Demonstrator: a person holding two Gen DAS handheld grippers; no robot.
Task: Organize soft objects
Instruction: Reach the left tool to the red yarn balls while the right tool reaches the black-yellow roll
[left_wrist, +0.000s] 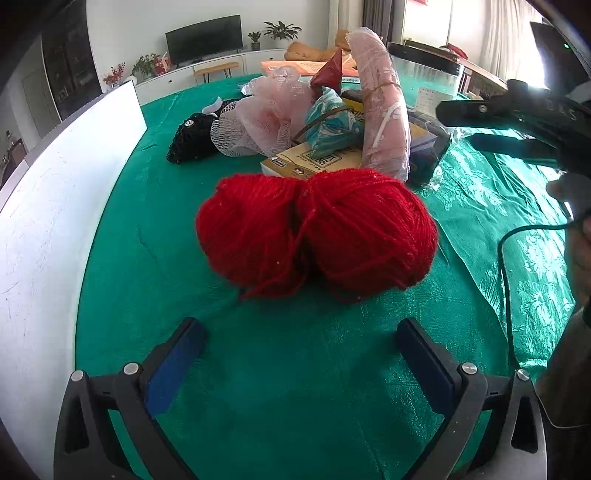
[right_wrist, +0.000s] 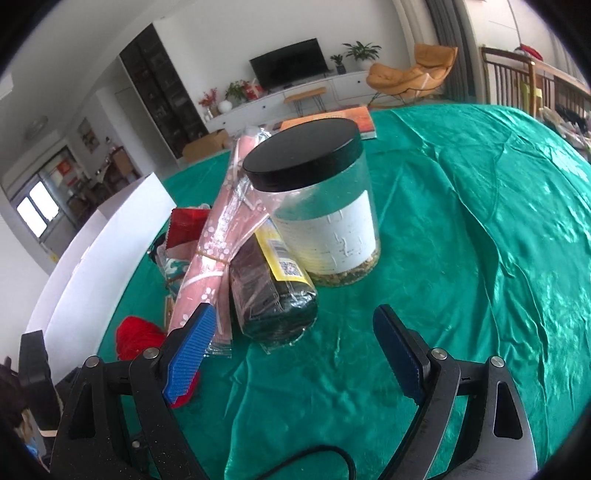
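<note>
Left gripper (left_wrist: 301, 341): jaws spread wide, nothing between them. Both blue pads (left_wrist: 173, 369) hang just above the green tablecloth (left_wrist: 295, 406) and touch nothing. The red yarn (left_wrist: 317, 230), two rounded balls pressed side by side, lies on the cloth just ahead of the fingertips, apart from them and centred on the gap.

Behind the yarn sits a pile of goods. From left to right: a black mesh item (left_wrist: 192, 138), a pale pink net sponge (left_wrist: 258, 122), a teal patterned pouch (left_wrist: 332, 122) resting on a tan box (left_wrist: 310, 162), and a pink wrapped roll (left_wrist: 384, 110) leaning upward across the box. A white board (left_wrist: 66, 184) stands along the left edge of the table.

Right gripper (right_wrist: 293, 341): jaws likewise wide apart and holding nothing. The left pad sits just in front of the lower end of the pink wrapped roll; contact cannot be confirmed. Between and beyond the pads lies a dark wrapped bundle (right_wrist: 273, 295) with a yellow label, leaning against a clear jar (right_wrist: 328, 221) with a black lid (right_wrist: 303, 155). The jar stands upright on the cloth. The red yarn shows low at the left of this view, behind the left finger.
</note>
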